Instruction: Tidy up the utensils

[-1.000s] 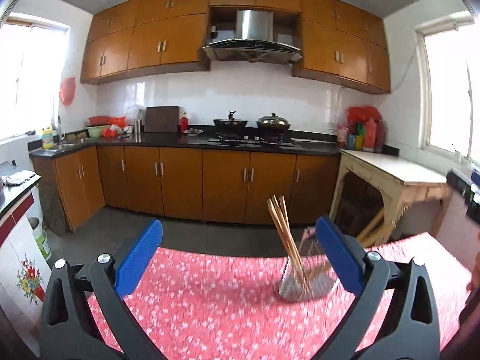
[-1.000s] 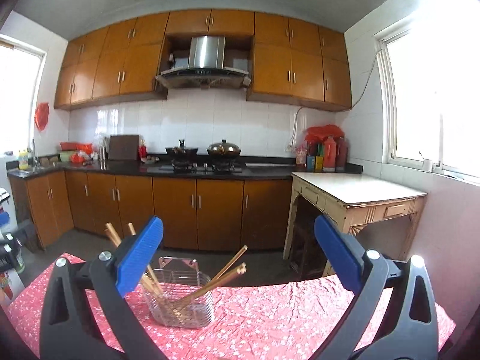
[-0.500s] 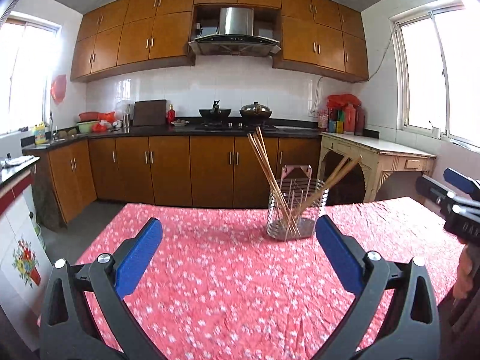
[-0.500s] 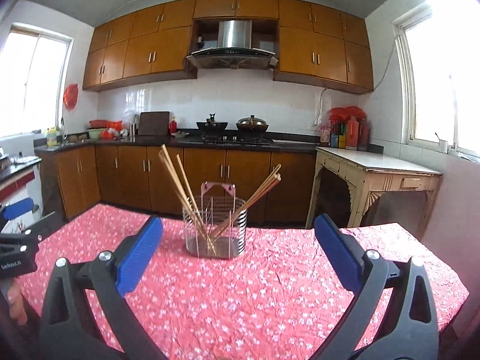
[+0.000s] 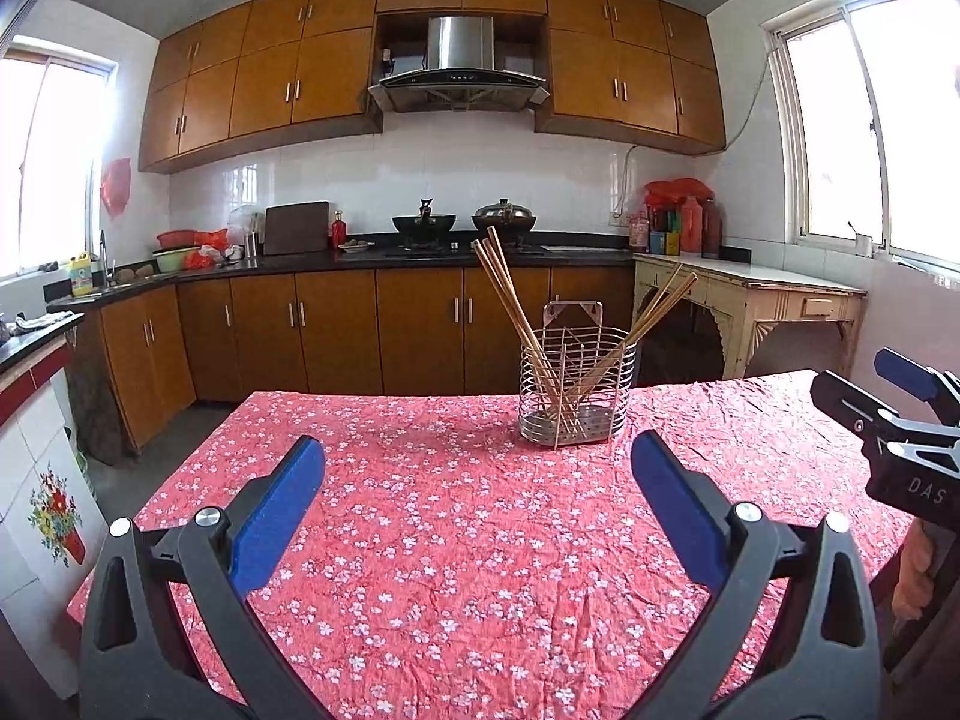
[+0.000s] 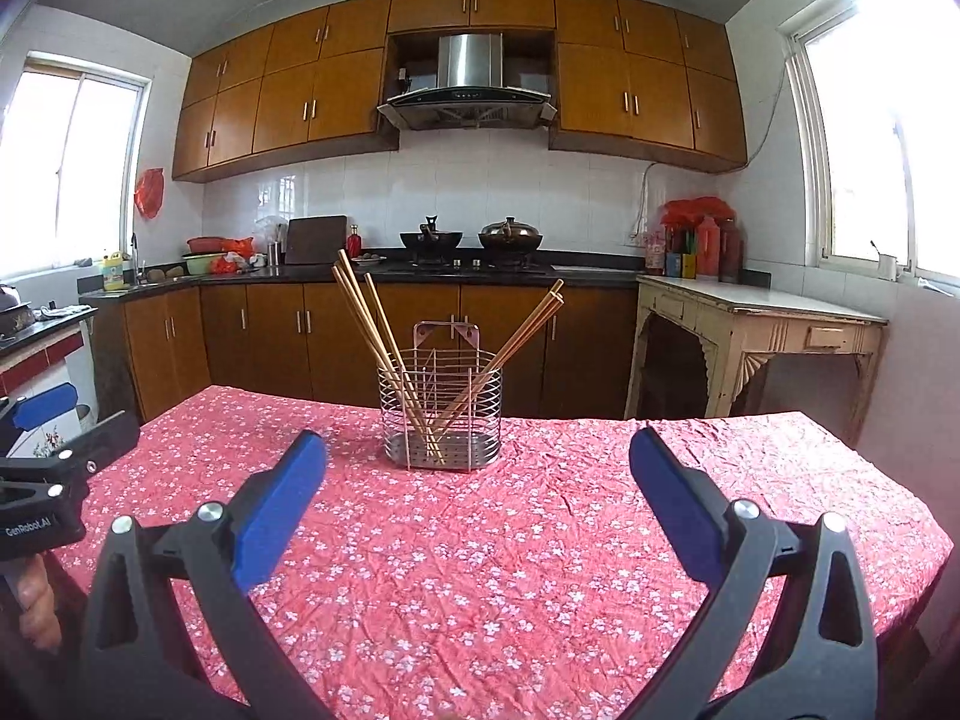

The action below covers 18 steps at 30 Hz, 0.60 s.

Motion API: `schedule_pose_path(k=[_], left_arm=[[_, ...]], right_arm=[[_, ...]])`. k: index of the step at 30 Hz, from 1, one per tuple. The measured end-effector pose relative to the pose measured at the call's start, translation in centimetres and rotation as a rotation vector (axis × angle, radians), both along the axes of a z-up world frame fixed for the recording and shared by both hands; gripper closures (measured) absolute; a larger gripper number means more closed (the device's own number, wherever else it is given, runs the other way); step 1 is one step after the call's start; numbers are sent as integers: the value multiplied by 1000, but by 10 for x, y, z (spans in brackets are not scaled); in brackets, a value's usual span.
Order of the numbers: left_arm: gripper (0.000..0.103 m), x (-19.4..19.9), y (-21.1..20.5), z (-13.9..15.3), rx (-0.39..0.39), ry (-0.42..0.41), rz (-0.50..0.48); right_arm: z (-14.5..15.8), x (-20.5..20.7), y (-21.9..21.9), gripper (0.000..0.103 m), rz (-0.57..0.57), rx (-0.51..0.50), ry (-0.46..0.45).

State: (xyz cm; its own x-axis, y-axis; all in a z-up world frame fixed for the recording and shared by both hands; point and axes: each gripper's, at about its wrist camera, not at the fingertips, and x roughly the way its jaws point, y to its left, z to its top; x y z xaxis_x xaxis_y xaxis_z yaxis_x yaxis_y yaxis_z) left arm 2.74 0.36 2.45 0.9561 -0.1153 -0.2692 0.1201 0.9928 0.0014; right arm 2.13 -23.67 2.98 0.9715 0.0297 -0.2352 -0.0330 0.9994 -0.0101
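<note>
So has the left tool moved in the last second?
Yes. The left tool has pulled back and up: the wire holder, once low between its fingers at the tablecloth's far edge, now stands well ahead with cloth between.

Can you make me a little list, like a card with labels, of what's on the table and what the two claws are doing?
table cover: red flowery cloth
holder: round wire basket, standing upright on the cloth
inside the holder: wooden chopsticks, some leaning left, some leaning right
left claw: open, empty, back from the basket
right claw: open, empty, back from the basket
touching the basket: neither claw
behind the table: kitchen counter with two pots
</note>
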Motion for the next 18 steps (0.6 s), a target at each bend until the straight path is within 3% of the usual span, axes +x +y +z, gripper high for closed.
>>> schedule_pose_path(k=[13, 18], left_arm=[[2, -5, 5, -10, -51, -2, -13], [2, -9, 3, -11, -37, -22, -8]], right_arm=[[-12, -12, 9, 4, -7, -37, -42], [-14, -14, 9, 4, -11, -34, -51]])
